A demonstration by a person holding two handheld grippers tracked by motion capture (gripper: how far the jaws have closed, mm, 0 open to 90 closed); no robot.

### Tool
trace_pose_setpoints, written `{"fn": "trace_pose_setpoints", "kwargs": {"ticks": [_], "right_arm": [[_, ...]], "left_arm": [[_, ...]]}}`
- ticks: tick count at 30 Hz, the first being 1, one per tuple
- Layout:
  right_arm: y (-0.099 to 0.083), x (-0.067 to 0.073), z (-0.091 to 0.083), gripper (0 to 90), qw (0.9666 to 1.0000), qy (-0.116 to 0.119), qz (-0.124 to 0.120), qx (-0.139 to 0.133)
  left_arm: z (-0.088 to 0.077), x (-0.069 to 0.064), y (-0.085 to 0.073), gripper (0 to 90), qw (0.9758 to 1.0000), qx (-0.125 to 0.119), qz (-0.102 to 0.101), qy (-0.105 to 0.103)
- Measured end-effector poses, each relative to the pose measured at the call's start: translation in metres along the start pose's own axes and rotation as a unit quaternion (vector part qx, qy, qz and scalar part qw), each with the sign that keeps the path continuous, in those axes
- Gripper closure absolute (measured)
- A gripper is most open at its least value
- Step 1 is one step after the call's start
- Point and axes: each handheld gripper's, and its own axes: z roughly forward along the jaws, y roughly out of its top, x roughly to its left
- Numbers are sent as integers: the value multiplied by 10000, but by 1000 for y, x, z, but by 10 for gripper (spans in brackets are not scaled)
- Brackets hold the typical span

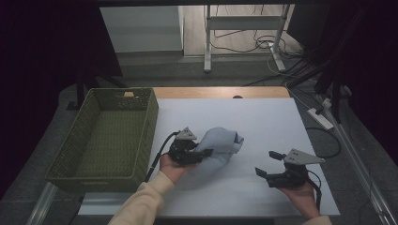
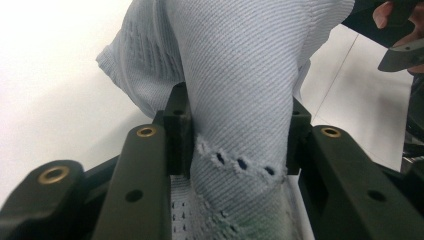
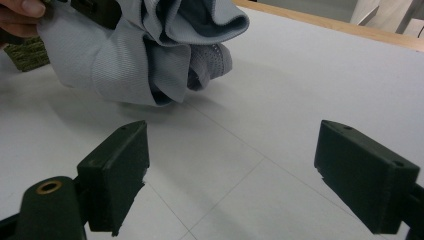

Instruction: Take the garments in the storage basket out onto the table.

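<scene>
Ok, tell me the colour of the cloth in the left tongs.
Pale blue-grey knit cloth; the left gripper view shows it best.

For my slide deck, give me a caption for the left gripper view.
Left gripper clamps a bunched light blue knit garment above the white table.

One light-blue garment (image 1: 219, 146), one green woven basket (image 1: 141, 136), two handheld grippers, one white table (image 1: 263, 126).

Ribbed knitted pale-blue cloth (image 2: 240, 75), matt white table (image 1: 263, 122), woven green basket (image 1: 84, 140), matt black plastic tools
</scene>
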Motion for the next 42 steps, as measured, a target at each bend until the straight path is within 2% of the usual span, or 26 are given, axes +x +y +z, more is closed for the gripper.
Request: {"fn": "trace_pose_setpoints", "kwargs": {"ticks": [3, 12, 13, 14, 15, 17, 20, 25, 29, 32, 42], "right_arm": [[0, 0, 0, 143, 10000, 2, 0, 4], [0, 0, 0, 143, 10000, 4, -1, 4], [0, 0, 0, 143, 10000, 9, -4, -1], [0, 0, 0, 143, 10000, 10, -3, -1], [0, 0, 0, 143, 10000, 10, -3, -1], [0, 0, 0, 143, 10000, 1, -3, 0], [0, 0, 0, 143, 10000, -3, -4, 1], [0, -1, 0, 143, 10000, 2, 11, -8], [1, -2, 0, 143, 9999, 12, 89, -67], [1, -2, 2, 143, 9999, 34, 103, -67], [2, 2, 3, 143, 10000, 27, 46, -25]], "left_arm": [[3, 0, 0, 592, 10000, 89, 19, -7], [5, 0, -1, 564, 9999, 124, -32, -32], [6, 0, -1, 534, 9999, 135, -59, -37], [6, 1, -1, 429, 9999, 134, -74, -31], [7, 1, 0, 429, 9999, 136, -84, -29], [4, 2, 0, 310, 9998, -1, -195, -45], [-3, 5, 2, 253, 9990, -243, -345, -164], [-11, 7, 1, 242, 9986, -349, -372, -138], [-20, 5, -1, 252, 9985, -471, -267, 8], [-30, 6, -3, 256, 9978, -615, -232, 5], [-49, 7, -8, 256, 9963, -827, -234, 78]]}}
